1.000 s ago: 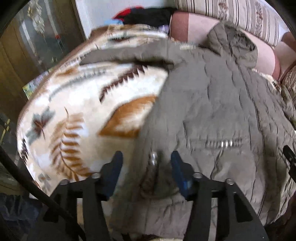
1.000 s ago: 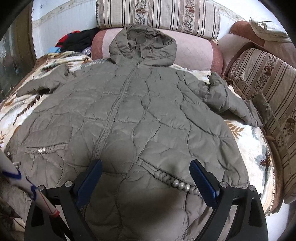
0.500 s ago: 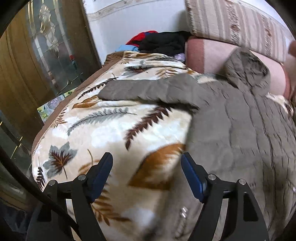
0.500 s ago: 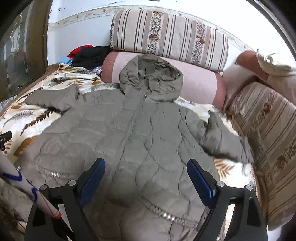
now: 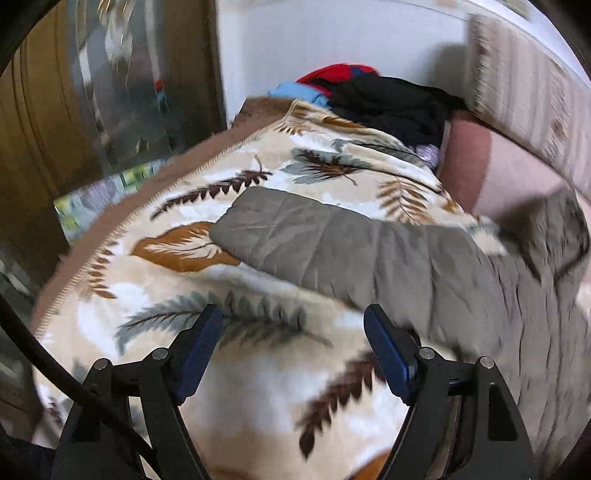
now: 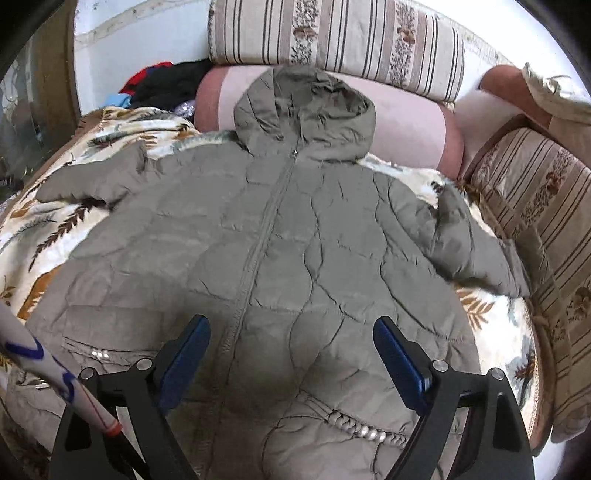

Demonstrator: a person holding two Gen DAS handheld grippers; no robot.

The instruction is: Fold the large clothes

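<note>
An olive-grey quilted hooded jacket point(image 6: 288, 251) lies spread front up on a leaf-patterned blanket point(image 6: 33, 229), zipper closed, hood point(image 6: 306, 107) against the pink sofa back. Its left sleeve point(image 5: 317, 243) stretches out over the blanket in the left wrist view; its right sleeve point(image 6: 469, 247) lies bent near the striped armrest. My left gripper point(image 5: 293, 350) is open and empty, above the blanket just short of the left sleeve. My right gripper point(image 6: 291, 354) is open and empty, above the jacket's lower front.
A pile of red, black and blue clothes point(image 5: 373, 96) sits at the blanket's far corner. Striped cushions point(image 6: 340, 33) line the sofa back and the right armrest point(image 6: 543, 210). A wooden cabinet with glass point(image 5: 92, 103) stands left of the blanket's edge.
My left gripper let go of the jacket's hem, opened and moved left and forward toward the left sleeve. My right gripper stayed open and rose back a little.
</note>
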